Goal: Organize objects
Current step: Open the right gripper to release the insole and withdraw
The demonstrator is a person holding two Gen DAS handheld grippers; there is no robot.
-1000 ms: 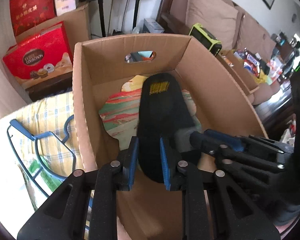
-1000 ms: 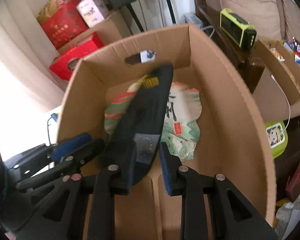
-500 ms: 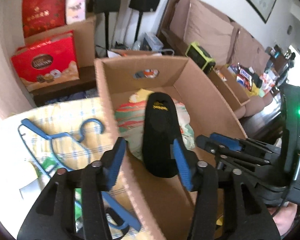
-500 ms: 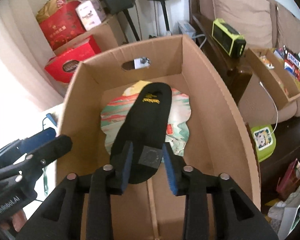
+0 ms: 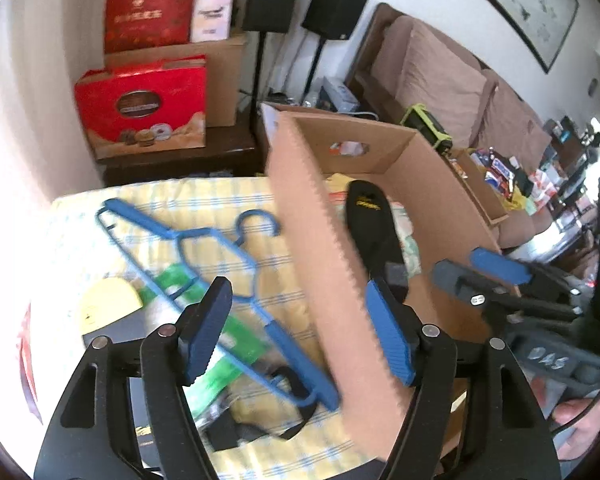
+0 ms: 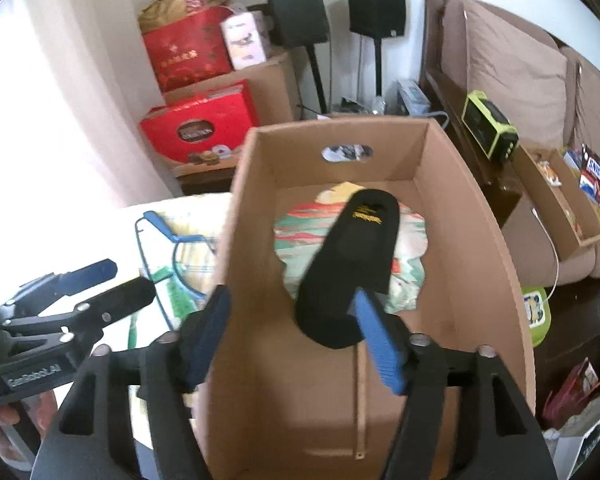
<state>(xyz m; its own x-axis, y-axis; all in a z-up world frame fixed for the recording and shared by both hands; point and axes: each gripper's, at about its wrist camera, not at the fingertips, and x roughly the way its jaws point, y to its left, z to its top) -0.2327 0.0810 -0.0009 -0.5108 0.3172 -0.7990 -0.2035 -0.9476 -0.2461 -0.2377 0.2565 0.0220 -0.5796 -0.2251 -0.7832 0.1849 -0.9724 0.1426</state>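
Note:
A black insole (image 6: 352,256) with yellow print lies in the cardboard box (image 6: 480,240), on top of a colourful patterned fan (image 6: 410,248). My right gripper (image 6: 292,340) hovers above the box's near end. Its jaws are opening and nothing is pinched between its blue pads. In the left wrist view the insole (image 5: 374,232) rests inside the box (image 5: 312,216). My left gripper (image 5: 300,332) straddles the box's left wall from above, jaws opening and holding nothing. A blue hanger (image 5: 204,248) lies on the checked cloth left of the box. Each gripper shows in the other's view: right gripper (image 5: 480,276), left gripper (image 6: 112,284).
A green packet (image 5: 220,320), a yellow pad (image 5: 108,304) and a black strap (image 5: 296,392) lie on the cloth under the hanger. Red gift boxes (image 5: 144,108) and speakers (image 5: 332,12) stand behind. A sofa (image 6: 512,76), a green radio (image 6: 488,124) and a snack box (image 6: 560,196) are to the right.
Both grippers let go of the insole, opened wide and drew back and up. The insole now lies flat on the fan. The left gripper swung left over the box wall.

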